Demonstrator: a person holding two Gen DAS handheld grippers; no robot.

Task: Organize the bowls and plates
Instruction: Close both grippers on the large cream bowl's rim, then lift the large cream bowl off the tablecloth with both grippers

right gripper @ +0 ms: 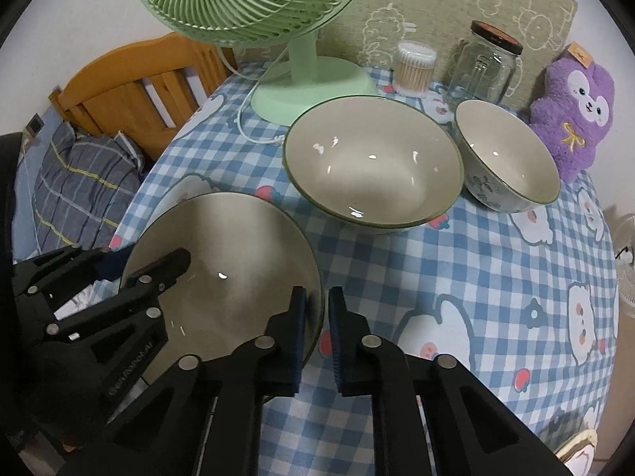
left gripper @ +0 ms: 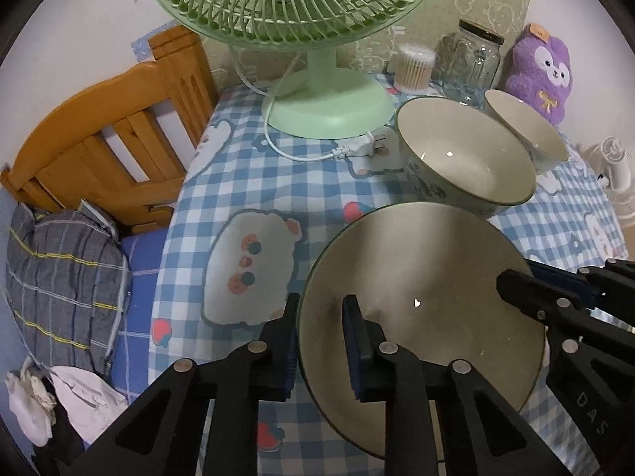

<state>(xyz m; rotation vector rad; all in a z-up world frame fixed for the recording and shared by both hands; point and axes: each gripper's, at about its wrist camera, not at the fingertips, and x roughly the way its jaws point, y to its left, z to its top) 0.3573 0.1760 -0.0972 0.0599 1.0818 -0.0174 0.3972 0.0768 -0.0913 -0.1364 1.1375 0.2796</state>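
A round table [right gripper: 496,277] under a blue-checked cloth with cartoon animals carries a green desk fan [right gripper: 254,4], its white plug lying loose on the cloth. Next in size is the plate [right gripper: 238,246] near the front edge, then the large bowl [right gripper: 373,166] just behind it, the small bowl [right gripper: 512,158] beside that, a glass jar [right gripper: 484,67] and a tub of cotton swabs [right gripper: 412,67]. Embossed letters on the gripper bodies read partly "DAS". The left gripper [left gripper: 321,341] is clamped on the plate's left rim, the right gripper [right gripper: 317,333] on its right rim, one finger above and one outside.
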